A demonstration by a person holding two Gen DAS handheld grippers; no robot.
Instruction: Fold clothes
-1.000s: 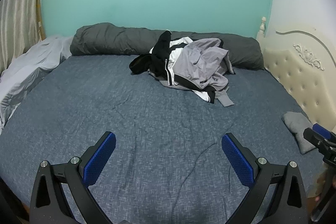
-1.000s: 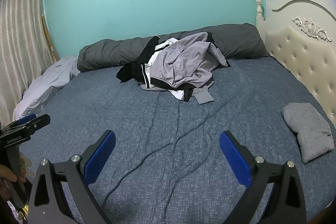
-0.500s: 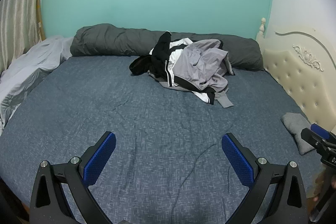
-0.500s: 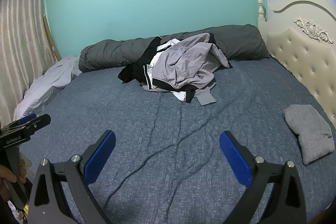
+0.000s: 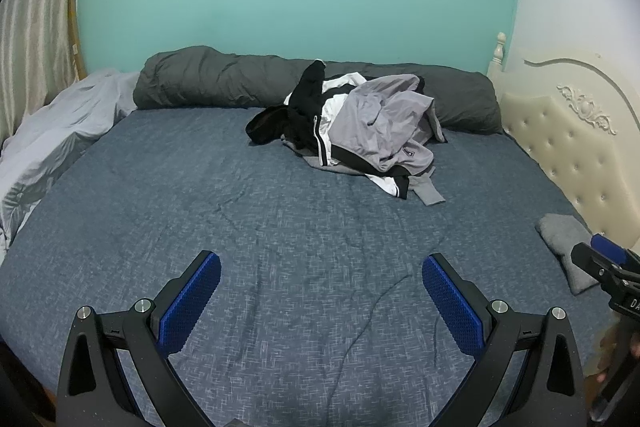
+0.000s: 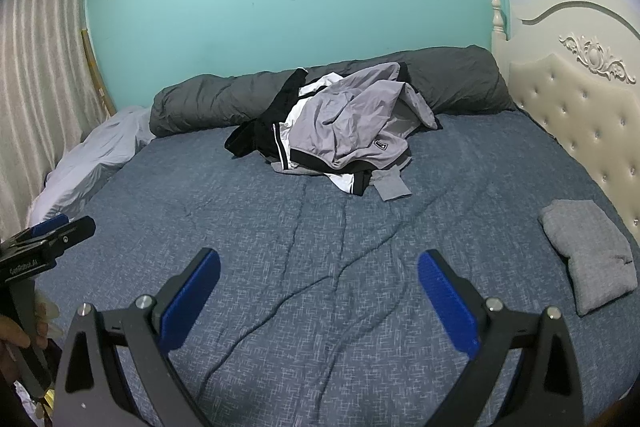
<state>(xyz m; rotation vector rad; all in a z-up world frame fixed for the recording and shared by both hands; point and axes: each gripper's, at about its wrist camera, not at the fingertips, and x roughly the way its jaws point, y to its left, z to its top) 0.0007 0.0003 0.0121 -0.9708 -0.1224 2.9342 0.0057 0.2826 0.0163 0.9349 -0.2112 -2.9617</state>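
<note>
A heap of unfolded clothes [image 5: 360, 131], grey, black and white, lies at the far side of the blue bed; it also shows in the right wrist view [image 6: 344, 135]. A folded grey garment [image 6: 588, 259] lies at the right edge near the headboard, partly seen in the left wrist view [image 5: 560, 243]. My left gripper [image 5: 320, 299] is open and empty, held over the near part of the bed. My right gripper [image 6: 318, 297] is open and empty, also over the near part. Both are far from the heap.
A rolled dark grey duvet [image 5: 216, 83] lies along the teal wall behind the heap. A pale sheet [image 5: 60, 131] is bunched at the left by the curtain. A cream tufted headboard [image 6: 580, 115] stands on the right. The blue bedspread [image 6: 320, 235] stretches between grippers and heap.
Both grippers have drifted slightly forward and tilted a little; the clothes heap sits a bit lower in both views. Jaws stay open. Nothing on the bed has moved.
</note>
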